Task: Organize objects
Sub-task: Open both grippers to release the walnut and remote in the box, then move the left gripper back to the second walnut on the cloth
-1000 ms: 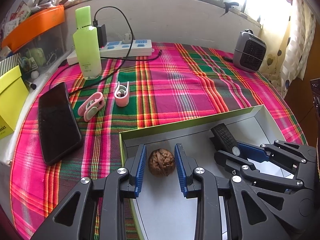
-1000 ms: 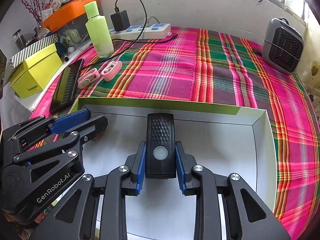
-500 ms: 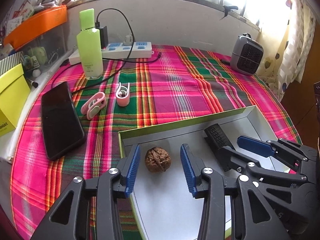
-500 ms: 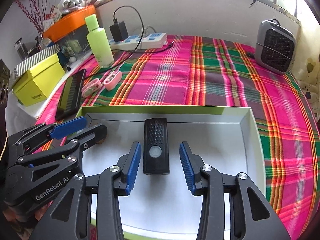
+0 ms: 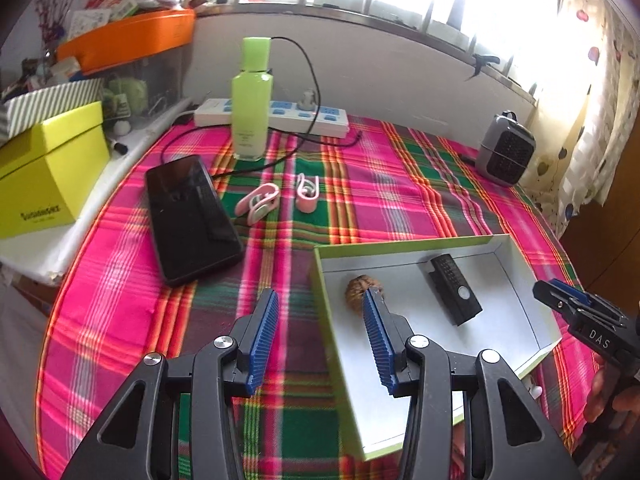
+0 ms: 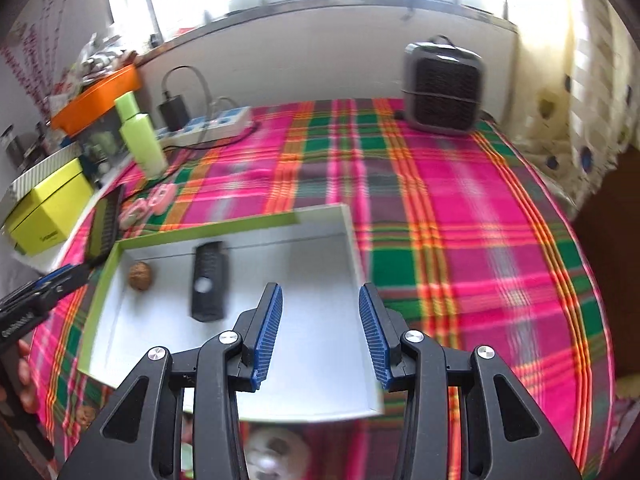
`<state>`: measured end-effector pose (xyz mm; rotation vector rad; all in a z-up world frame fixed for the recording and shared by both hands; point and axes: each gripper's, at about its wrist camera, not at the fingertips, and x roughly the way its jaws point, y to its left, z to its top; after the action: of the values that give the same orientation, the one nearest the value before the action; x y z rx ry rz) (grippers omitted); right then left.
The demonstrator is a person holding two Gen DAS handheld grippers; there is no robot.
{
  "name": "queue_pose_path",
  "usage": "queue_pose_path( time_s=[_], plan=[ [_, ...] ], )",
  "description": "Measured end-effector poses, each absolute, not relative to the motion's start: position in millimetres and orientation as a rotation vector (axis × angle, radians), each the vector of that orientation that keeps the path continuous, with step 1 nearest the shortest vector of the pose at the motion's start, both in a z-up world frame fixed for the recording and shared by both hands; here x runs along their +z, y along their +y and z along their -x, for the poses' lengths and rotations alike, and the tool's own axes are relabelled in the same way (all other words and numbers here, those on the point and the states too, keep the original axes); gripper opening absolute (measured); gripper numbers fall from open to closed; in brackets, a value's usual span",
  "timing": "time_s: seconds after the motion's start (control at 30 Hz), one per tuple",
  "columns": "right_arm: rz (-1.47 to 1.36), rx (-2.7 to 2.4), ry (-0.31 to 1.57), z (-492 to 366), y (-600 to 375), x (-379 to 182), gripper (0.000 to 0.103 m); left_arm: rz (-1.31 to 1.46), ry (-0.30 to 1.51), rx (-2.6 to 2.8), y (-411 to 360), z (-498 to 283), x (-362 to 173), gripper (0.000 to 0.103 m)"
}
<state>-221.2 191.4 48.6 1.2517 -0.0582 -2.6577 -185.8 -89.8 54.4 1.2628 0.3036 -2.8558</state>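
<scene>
Both my jaws now open, pulled back. Walnut & remote released in tray. Next: clips.

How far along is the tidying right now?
Done: the walnut and black remote lie in the box. In hand: nothing; the left gripper and right gripper are open. Left: the phone and two pink clips lie on the cloth.
</scene>
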Motion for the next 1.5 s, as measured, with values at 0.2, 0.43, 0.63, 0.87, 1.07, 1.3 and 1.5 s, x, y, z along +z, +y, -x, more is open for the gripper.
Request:
queue_pose_path(
  time_s=[0.2,0.43,0.63,0.87,1.07,1.3,1.5],
  plan=[
    [-1.306,-2.659,-0.089,219.4,204.4,37.5,0.041,-1.315,0.345,-2.819,-98.8,177.9,43.4,0.043],
    [-1.299,-2.600,-0.129,207.2,208.2,34.2,0.041,-1.335,0.346,-2.805,-99.0,177.2,37.7,0.043],
    [-1.300,-2.578,-0.125,195.9,203.9,30.9,0.041,-1.339,0.346,-2.801,-98.4,176.1,36.3,0.043],
    [-1.305,-2.573,-0.158,185.5,204.5,30.3,0.041,-1.345,0.353,-2.801,-98.4,174.4,35.6,0.043],
    [-1.303,-2.574,-0.172,180.3,206.2,31.6,0.041,-1.347,0.358,-2.800,-98.5,173.6,35.4,0.043],
    [-1.304,-2.564,-0.192,171.7,207.4,30.8,0.041,-1.345,0.359,-2.805,-97.5,165.8,36.5,0.043],
    [-1.263,-2.593,-0.192,160.0,208.4,35.4,0.041,-1.337,0.350,-2.817,-98.4,151.5,38.1,0.043]
  ],
)
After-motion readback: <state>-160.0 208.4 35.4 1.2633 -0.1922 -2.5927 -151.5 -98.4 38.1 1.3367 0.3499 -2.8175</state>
